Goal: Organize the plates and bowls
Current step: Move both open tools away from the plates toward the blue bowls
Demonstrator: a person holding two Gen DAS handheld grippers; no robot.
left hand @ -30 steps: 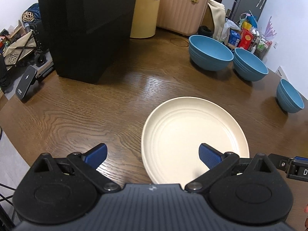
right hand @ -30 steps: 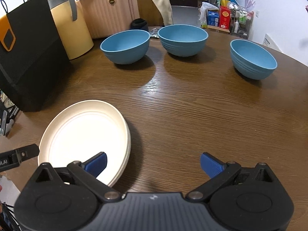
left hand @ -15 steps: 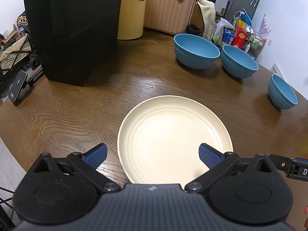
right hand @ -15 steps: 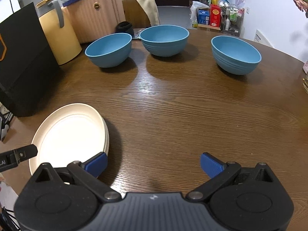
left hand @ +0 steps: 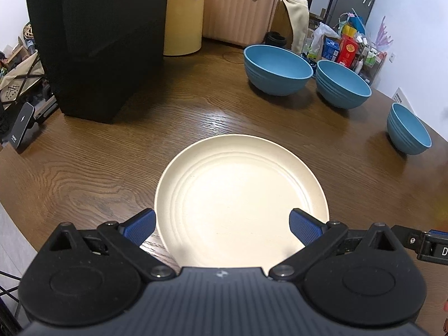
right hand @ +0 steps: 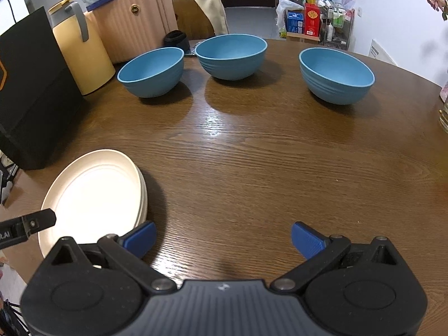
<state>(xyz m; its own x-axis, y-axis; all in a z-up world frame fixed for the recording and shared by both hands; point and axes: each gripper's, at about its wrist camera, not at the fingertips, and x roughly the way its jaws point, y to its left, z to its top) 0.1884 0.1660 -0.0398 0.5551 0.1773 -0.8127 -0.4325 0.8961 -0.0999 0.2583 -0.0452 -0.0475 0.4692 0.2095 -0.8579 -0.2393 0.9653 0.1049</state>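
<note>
I hold my left gripper (left hand: 221, 221) level and low, its two blue-padded fingers (left hand: 140, 224) spread wide apart with nothing between them. My right gripper (right hand: 222, 238) sits just beside it at a similar height, jaws equally wide and gripping nothing. A black part of each gripper shows at the edge of the other's view.

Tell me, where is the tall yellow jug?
In the right wrist view, the tall yellow jug stands far left, between the black paper bag and the pink ribbed suitcase.
</note>
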